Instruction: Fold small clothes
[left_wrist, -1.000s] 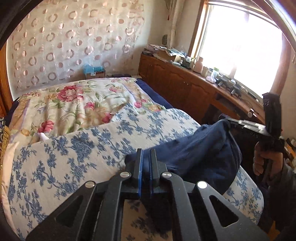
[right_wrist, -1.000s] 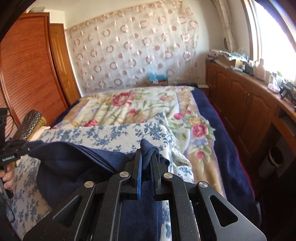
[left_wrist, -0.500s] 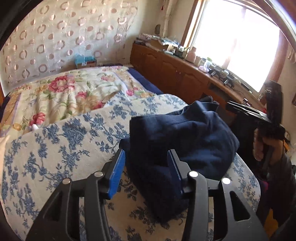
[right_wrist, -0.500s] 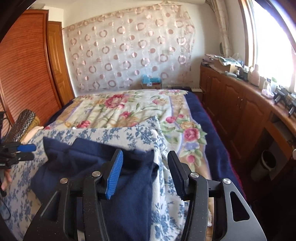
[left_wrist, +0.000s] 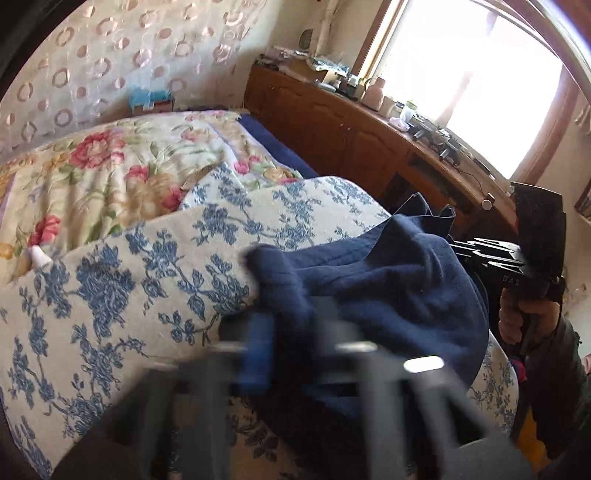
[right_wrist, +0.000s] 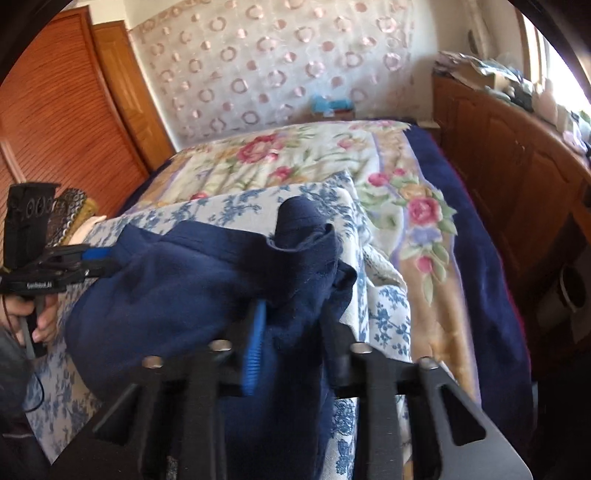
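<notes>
A dark navy garment (left_wrist: 388, 291) lies bunched on the blue-flowered bedspread (left_wrist: 110, 295); it also shows in the right wrist view (right_wrist: 192, 280). My left gripper (left_wrist: 295, 343) is motion-blurred, its jaws part open around the garment's near edge. My right gripper (right_wrist: 291, 332) has its jaws part open with navy cloth between them. The left gripper shows at the left of the right wrist view (right_wrist: 92, 258), and the right gripper at the right of the left wrist view (left_wrist: 480, 251).
A pink-flowered quilt (right_wrist: 295, 155) covers the far bed. A wooden cabinet (left_wrist: 332, 125) with clutter runs along the window side. A wooden wardrobe (right_wrist: 55, 110) stands on the other side. A curtain with circles (right_wrist: 277, 66) hangs behind.
Both grippers opened and let go of the garment half a second ago. Now both have moved back onto the cloth with jaws narrower. The garment is more bunched.
</notes>
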